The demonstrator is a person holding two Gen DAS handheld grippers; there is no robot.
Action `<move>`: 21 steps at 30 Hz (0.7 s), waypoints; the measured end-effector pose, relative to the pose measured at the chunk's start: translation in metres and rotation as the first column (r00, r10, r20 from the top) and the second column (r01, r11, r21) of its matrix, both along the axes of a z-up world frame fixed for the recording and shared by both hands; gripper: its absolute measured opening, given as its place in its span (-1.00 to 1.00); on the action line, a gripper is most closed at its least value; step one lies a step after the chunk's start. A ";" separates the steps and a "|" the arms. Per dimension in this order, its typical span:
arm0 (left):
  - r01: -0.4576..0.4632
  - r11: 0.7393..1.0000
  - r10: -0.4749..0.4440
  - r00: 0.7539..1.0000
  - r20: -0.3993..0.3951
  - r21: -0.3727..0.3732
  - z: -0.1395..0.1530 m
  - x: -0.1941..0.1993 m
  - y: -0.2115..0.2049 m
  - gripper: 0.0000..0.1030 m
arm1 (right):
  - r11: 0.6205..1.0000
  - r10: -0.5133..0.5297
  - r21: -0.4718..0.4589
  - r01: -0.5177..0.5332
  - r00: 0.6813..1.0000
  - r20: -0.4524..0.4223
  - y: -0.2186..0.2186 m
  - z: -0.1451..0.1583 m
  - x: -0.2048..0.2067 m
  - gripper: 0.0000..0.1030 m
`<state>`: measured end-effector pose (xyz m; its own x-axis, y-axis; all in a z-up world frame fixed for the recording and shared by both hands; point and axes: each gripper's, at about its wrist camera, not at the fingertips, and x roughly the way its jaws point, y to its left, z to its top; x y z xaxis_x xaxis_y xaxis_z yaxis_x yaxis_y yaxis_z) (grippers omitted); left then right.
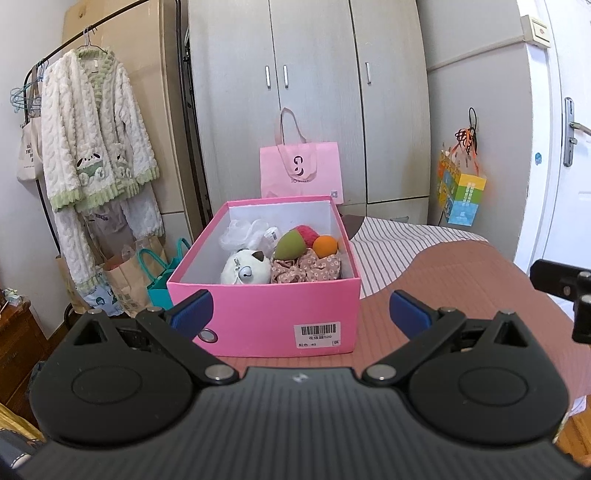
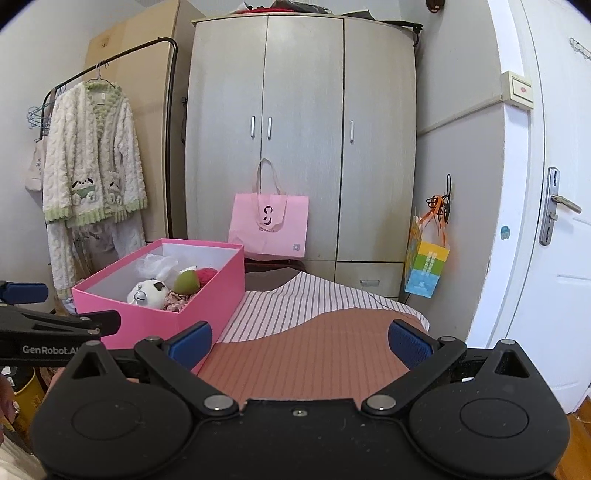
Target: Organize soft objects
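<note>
- Landmark: pink box (image 1: 264, 314), open top, sitting on the brown-pink ribbed mat (image 1: 461, 280). Barcode label on its near face.
- Far left of the box: clothes rack (image 1: 110, 22) with a fluffy white-and-green pajama top (image 1: 94, 136) on a hanger, canvas tote (image 1: 27, 151) hanging further left.
- Just left of the box, lower down: brown paper bag (image 1: 123, 284) and teal bag (image 1: 162, 280).
- Left gripper (image 1: 301, 312): blue pads spread wide, nothing between them, lined up on the box's near face. Left pad overlaps the box's near-left corner in view; contact can't be judged.
- Inside the box, left to right: white mesh puff (image 1: 240, 232) at the back-left, white plush toy (image 1: 245, 269) with a bell at the front-left, floral fabric piece (image 1: 306, 267) front-right, green-and-red plush fruit (image 1: 291, 245) above it, orange ball (image 1: 325, 245) at the right wall.
- Behind the box: pink tote bag (image 1: 301, 171) leaning on the grey wardrobe (image 1: 314, 92).
- Right of the box: striped cloth (image 1: 391, 240) under the mat's edge.
- Right gripper (image 2: 301, 341): jaws also wide, empty, over the mat right of the box; its left pad sits just beside the box's near-right corner.
- Far right of the box: colourful gift bag (image 1: 461, 195) hanging on the wall, then white door (image 1: 565, 166).
</note>
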<state>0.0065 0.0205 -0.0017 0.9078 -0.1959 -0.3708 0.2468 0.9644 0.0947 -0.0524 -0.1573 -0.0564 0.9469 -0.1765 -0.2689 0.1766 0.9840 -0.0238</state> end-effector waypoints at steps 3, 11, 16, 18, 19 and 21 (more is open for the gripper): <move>-0.010 1.000 0.010 1.000 0.008 0.005 0.001 0.001 0.000 1.00 | 1.000 -0.010 -0.006 0.010 1.000 -0.003 0.000 0.001 0.001 1.00; -0.022 1.000 0.022 1.000 0.007 0.003 0.001 0.002 0.002 1.00 | 0.999 -0.038 0.001 0.038 0.999 -0.015 -0.002 0.001 0.004 1.00; -0.024 1.000 0.024 1.000 -0.001 0.005 0.000 0.002 0.002 1.00 | 0.999 -0.040 -0.001 0.040 0.999 -0.023 -0.003 -0.001 0.005 1.00; -0.023 1.000 0.023 1.000 -0.001 0.006 0.001 0.002 0.001 1.00 | 0.999 -0.040 -0.003 0.040 0.999 -0.026 -0.003 -0.001 0.006 1.00; -0.024 1.000 0.024 1.000 -0.001 0.006 0.001 0.002 0.001 1.00 | 0.999 -0.040 -0.003 0.040 0.999 -0.028 -0.003 -0.002 0.006 1.00; -0.024 1.000 0.024 1.000 -0.001 0.006 0.001 0.002 0.001 1.00 | 0.999 -0.039 -0.003 0.039 0.999 -0.030 -0.004 -0.001 0.007 1.00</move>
